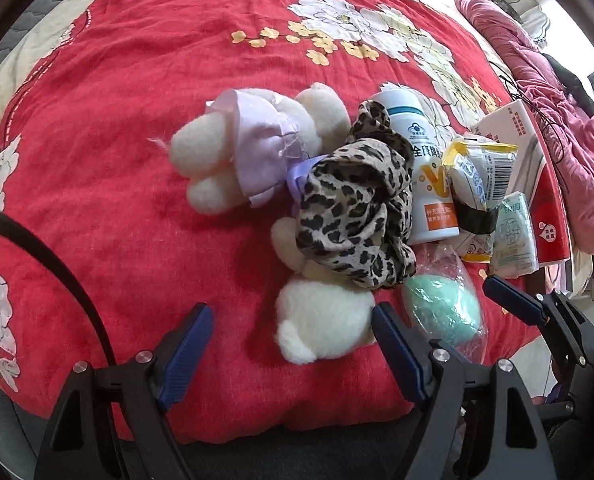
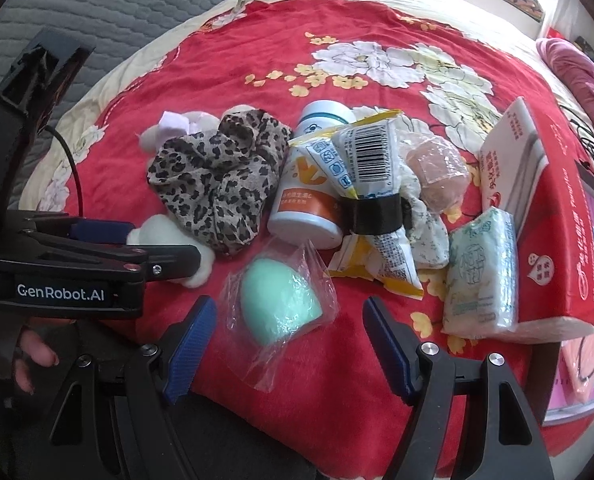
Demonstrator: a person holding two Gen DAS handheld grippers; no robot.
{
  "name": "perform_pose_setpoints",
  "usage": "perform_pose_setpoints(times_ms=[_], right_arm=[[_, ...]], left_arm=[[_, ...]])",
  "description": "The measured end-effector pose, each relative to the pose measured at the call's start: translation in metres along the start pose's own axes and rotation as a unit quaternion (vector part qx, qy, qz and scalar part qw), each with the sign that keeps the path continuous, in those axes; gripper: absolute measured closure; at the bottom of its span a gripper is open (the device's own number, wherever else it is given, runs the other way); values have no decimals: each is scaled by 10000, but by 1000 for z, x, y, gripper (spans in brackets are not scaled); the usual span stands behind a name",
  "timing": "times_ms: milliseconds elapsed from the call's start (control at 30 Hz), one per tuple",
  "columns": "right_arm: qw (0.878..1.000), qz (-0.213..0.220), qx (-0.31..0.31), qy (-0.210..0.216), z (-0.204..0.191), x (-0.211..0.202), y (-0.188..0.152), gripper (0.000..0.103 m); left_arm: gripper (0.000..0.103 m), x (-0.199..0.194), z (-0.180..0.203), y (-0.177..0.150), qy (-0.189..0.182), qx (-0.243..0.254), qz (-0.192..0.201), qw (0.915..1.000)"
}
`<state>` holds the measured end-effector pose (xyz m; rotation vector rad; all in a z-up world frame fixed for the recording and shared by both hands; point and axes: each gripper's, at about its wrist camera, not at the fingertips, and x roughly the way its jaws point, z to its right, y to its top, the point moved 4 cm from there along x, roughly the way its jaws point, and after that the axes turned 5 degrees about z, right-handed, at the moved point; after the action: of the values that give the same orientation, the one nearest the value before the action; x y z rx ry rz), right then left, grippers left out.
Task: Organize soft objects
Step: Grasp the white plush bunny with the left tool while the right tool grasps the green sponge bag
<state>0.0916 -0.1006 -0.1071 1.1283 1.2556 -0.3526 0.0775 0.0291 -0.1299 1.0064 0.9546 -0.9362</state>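
Note:
A cream plush toy (image 1: 253, 148) in a lilac dress lies on the red floral bedspread (image 1: 137, 80). A leopard-print cloth (image 1: 353, 200) is draped over it; the cloth also shows in the right wrist view (image 2: 217, 176). A mint green sponge in a clear bag (image 1: 441, 308) lies to the right; it also shows in the right wrist view (image 2: 279, 304). My left gripper (image 1: 293, 324) is open, its jaws either side of the plush toy's near end (image 1: 321, 320). My right gripper (image 2: 289, 320) is open, just in front of the bagged sponge.
A white and orange bottle (image 2: 305, 200), taped snack packets (image 2: 373, 184), a pink bagged sponge (image 2: 437, 172), a tissue pack (image 2: 481, 276) and a red tissue box (image 2: 553, 208) crowd the right. A pink quilt (image 1: 557, 100) lies beyond. The bed's near edge is just below the grippers.

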Motion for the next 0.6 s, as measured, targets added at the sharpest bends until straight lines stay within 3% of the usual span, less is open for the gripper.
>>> perform_pose_setpoints(times_ms=[267,467,567,600], right_arm=[[10000,-47,-54,48,-2,13,3,26],[9999,-77,-116,94,-5,20,3,27],[9997,-105,-99,211,-7,22,1,41],[9996,-114,-97,227,-7,22,1,41]], left_arm=[[27,4,-4,2,-238,-122,-66,9996],[46,7,0,4,-531,-116,-137,9984],[56,8,5,5,-615,-59,-158,9980],[59,8,6,5,-624,-37,-156,9979]])
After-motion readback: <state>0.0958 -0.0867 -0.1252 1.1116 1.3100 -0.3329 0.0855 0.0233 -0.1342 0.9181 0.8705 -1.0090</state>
